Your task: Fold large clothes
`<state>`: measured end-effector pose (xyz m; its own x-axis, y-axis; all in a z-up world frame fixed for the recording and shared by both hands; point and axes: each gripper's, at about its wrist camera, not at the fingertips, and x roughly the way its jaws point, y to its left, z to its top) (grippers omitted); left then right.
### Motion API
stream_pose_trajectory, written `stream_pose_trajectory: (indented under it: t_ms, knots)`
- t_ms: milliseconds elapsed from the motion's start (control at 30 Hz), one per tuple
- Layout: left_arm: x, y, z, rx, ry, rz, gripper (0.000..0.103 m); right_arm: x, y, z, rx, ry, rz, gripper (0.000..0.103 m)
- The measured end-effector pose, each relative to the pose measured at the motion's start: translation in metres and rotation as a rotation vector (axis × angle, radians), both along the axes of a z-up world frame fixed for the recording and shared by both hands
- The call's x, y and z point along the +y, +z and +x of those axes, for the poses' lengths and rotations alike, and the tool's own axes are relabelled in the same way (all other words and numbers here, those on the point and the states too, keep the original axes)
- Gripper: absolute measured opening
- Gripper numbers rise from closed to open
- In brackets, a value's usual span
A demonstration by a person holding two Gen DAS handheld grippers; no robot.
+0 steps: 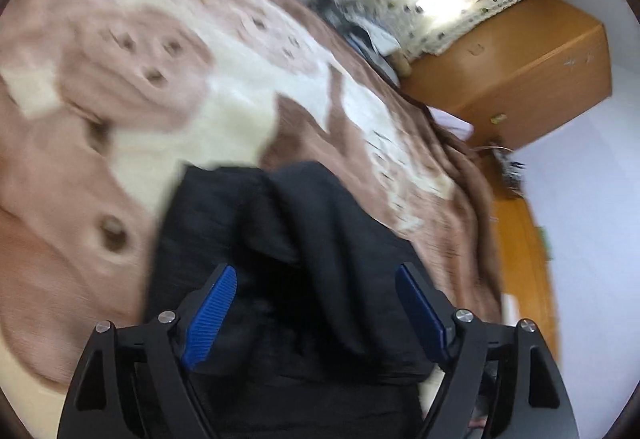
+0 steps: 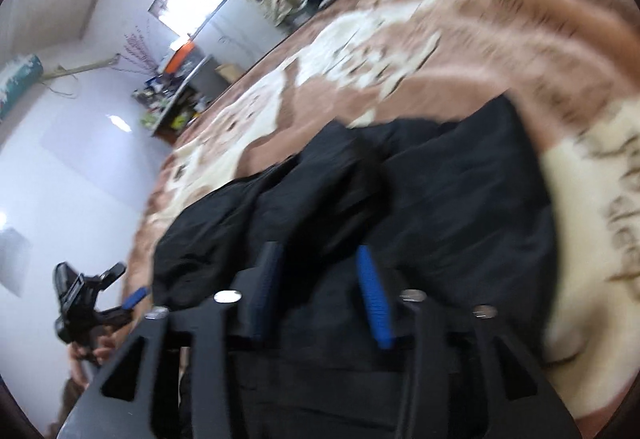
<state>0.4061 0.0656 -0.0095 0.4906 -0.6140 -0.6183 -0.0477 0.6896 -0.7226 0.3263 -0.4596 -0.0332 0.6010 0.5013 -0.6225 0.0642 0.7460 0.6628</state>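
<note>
Black garment on blanket; both fingers (blue-padded) apart.

A black garment lies crumpled on the bed, resting on a brown and cream patterned blanket. Its cloth is plain, matte and dark, without visible print. The fabric is bunched into thick rolled folds that run away from the near edge of the bed toward its middle, with a deep crease between two of the ridges. In the right wrist view the garment spreads wider, flatter on one side and heaped on the other.
</note>
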Motion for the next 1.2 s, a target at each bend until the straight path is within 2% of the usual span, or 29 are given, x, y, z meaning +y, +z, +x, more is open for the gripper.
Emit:
stream_pose_trajectory:
  t_ms: [100,167,233,333,367,400,467,533,633,667,800,867,967,1033,1100,1200]
  knots:
    - [-0.01,-0.008,0.016,0.041,0.027,-0.007,0.082,0.023,-0.015,0.013,0.048,0.042,0.073,0.057]
    - [-0.019,-0.012,0.027,0.068,0.017,-0.044,0.081,0.033,-0.023,0.021,0.077,0.051,0.128,0.057]
    - [-0.029,-0.015,0.038,0.075,0.008,-0.027,0.081,0.042,-0.027,0.028,0.086,0.08,0.199,0.056]
    - [-0.035,-0.021,0.051,0.125,0.04,-0.025,0.073,0.054,-0.026,0.044,0.105,0.101,0.178,0.006]
    - [-0.036,-0.021,0.054,0.115,0.043,-0.04,0.07,0.054,-0.024,0.048,0.101,0.091,0.172,0.005]
    - [-0.035,-0.022,0.054,0.119,0.05,-0.045,0.063,0.053,-0.02,0.05,0.084,0.08,0.175,0.005]
    - [-0.035,-0.024,0.055,0.132,0.05,-0.037,0.036,0.046,-0.004,0.046,0.017,0.074,0.172,0.004]
    - [-0.032,-0.022,0.048,0.122,0.043,-0.032,0.014,0.041,0.016,0.036,-0.059,0.087,0.162,0.004]
    - [-0.024,-0.021,0.03,0.081,0.015,-0.096,0.013,0.031,0.031,0.021,-0.11,0.106,0.17,0.004]
    - [-0.024,-0.02,0.025,0.073,0.008,-0.094,0.012,0.029,0.033,0.016,-0.112,0.113,0.166,0.004]
    - [-0.015,-0.031,0.002,0.073,-0.005,-0.108,0.012,0.035,0.018,0.001,-0.084,0.16,0.117,0.004]
    - [-0.013,-0.048,-0.004,0.107,-0.013,-0.037,0.012,0.037,-0.002,-0.007,-0.037,0.179,0.117,0.004]
    - [-0.012,-0.077,-0.007,0.175,0.006,-0.024,0.012,0.049,-0.031,-0.008,0.042,0.186,0.046,0.004]
    - [-0.015,-0.079,-0.008,0.163,0.008,0.005,0.012,0.058,-0.044,-0.007,0.071,0.189,-0.009,0.004]
    - [-0.023,-0.075,-0.008,0.128,-0.017,0.074,0.014,0.058,-0.052,-0.004,0.089,0.171,-0.009,0.004]
    - [-0.028,-0.078,-0.003,0.162,-0.033,0.112,0.021,0.054,-0.058,-0.002,0.114,0.15,0.01,0.005]
